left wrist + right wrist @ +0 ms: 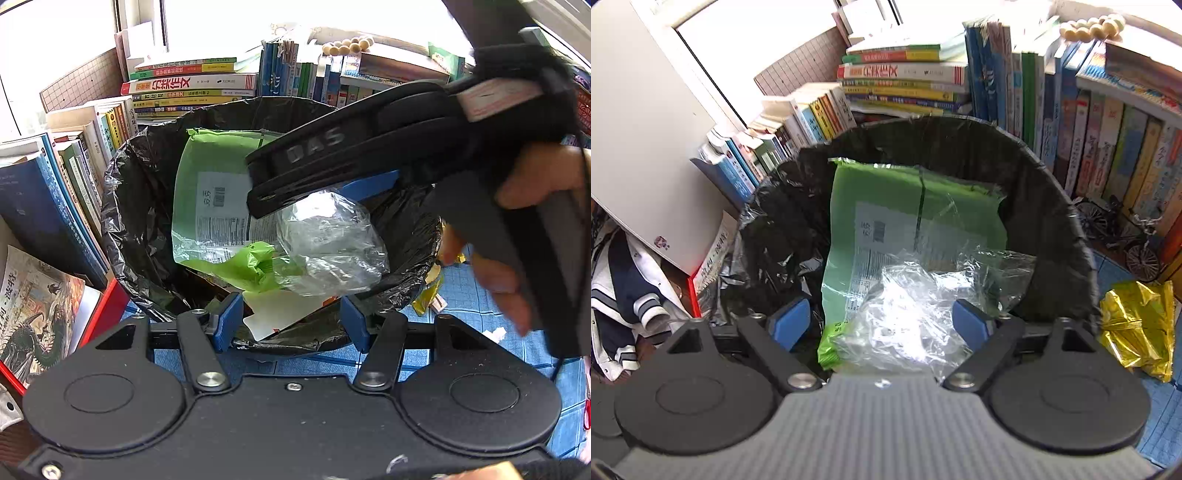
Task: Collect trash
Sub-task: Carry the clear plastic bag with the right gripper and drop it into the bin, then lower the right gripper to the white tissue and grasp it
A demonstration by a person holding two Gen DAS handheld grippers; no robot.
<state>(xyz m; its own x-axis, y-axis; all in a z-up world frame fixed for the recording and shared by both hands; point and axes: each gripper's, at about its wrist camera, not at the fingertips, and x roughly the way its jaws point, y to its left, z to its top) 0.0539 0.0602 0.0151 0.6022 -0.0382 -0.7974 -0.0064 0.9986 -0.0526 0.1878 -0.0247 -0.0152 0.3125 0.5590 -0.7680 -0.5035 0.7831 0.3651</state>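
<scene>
A bin with a black liner (122,206) (1052,221) stands on a blue mat. Inside it a green package (207,206) (886,206) leans upright, with a crumpled clear plastic wrap (328,243) (905,314) lying against it. My right gripper (881,323) (306,195) hangs over the bin, open wide. The clear wrap sits below and between its blue pads (790,321), and they do not press on it. My left gripper (291,323) is at the bin's near rim, with liner and a white paper (266,317) between its pads. Whether they pinch the rim I cannot tell.
Rows and stacks of books (192,85) (1108,155) crowd the bin's far and left sides. A gold foil wrapper (1137,325) (428,295) and a small white scrap (495,334) lie on the mat to the right. A model bicycle (1137,240) stands by the books.
</scene>
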